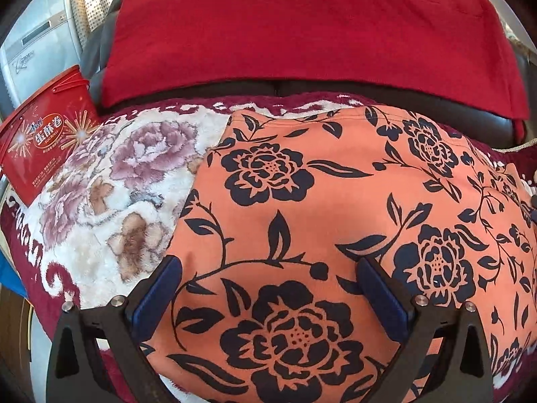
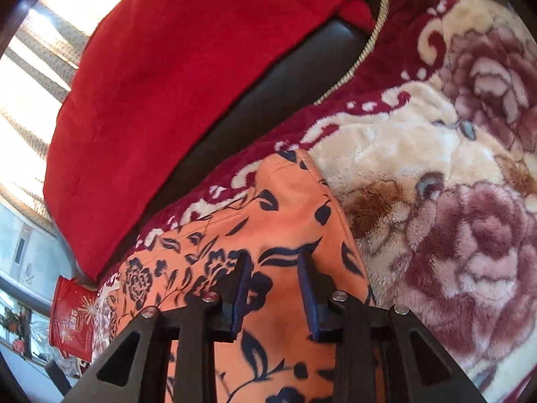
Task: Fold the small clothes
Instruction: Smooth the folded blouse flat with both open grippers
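An orange garment with a dark navy flower print (image 1: pixel 302 201) lies spread flat on a plush floral blanket (image 1: pixel 117 184). My left gripper (image 1: pixel 268 262) hovers over its near part, jaws wide apart, blue pads clear of the fabric. In the right wrist view the same garment (image 2: pixel 288 194) runs up to a corner at the blanket (image 2: pixel 436 168). My right gripper (image 2: pixel 274 256) is low over that end. Its jaws stand narrowly apart, the cloth showing in the gap, and I see no fold pinched between the pads.
A red cloth (image 1: pixel 302 33) drapes over the black leather sofa back (image 1: pixel 470 110) behind the blanket. A red snack box (image 1: pixel 43 134) leans at the blanket's left edge, with a grey appliance (image 1: pixel 33 33) beyond it. The box (image 2: pixel 70 319) also shows low left in the right wrist view.
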`<state>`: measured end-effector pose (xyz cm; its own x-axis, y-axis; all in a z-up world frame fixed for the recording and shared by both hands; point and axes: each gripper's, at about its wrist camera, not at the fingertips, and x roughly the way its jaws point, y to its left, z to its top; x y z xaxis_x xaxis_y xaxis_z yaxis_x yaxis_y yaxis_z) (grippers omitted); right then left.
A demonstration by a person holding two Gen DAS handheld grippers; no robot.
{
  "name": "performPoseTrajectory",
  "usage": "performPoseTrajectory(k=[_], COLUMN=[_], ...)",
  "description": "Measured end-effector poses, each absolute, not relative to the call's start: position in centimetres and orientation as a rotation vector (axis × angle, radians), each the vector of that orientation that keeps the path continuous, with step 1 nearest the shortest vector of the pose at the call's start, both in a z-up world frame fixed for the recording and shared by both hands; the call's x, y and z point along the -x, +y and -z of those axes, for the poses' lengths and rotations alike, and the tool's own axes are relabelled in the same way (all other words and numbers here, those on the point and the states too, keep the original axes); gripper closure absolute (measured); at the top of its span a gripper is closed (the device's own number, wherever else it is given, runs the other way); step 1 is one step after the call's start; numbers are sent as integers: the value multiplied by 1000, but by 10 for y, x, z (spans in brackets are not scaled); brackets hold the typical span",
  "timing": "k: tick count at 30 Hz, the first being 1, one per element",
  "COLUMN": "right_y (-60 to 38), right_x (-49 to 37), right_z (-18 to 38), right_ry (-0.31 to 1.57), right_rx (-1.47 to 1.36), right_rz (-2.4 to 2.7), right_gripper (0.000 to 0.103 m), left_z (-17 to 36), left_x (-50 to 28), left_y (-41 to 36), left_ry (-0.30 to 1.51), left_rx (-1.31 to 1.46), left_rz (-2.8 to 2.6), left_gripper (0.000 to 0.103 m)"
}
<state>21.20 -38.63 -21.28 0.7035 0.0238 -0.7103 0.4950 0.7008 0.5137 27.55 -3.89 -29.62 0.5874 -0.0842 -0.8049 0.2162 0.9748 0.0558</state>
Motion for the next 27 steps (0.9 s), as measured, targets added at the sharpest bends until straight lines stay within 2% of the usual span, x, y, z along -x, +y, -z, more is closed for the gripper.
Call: performPoseTrajectory(k=[5,11,24,27], right_y=[-356,-343,-322,-305], right_x=[-206,-232,-215,-221], right_z=[194,221,203,206], right_ry=[693,828,784,822], right_rx=[-665,-661,-654,-627], right_rz=[213,210,121,74], right_gripper=[70,69,70,70], left_z=[294,292,293,292], left_x=[-267,-260,-265,-266], left_y=[-40,-44,-41,-41], left_ry=[904,872,886,887], left_rx=[-175,-218,-206,-207], left_rz=[164,162,168,168], left_gripper=[0,0,0,0])
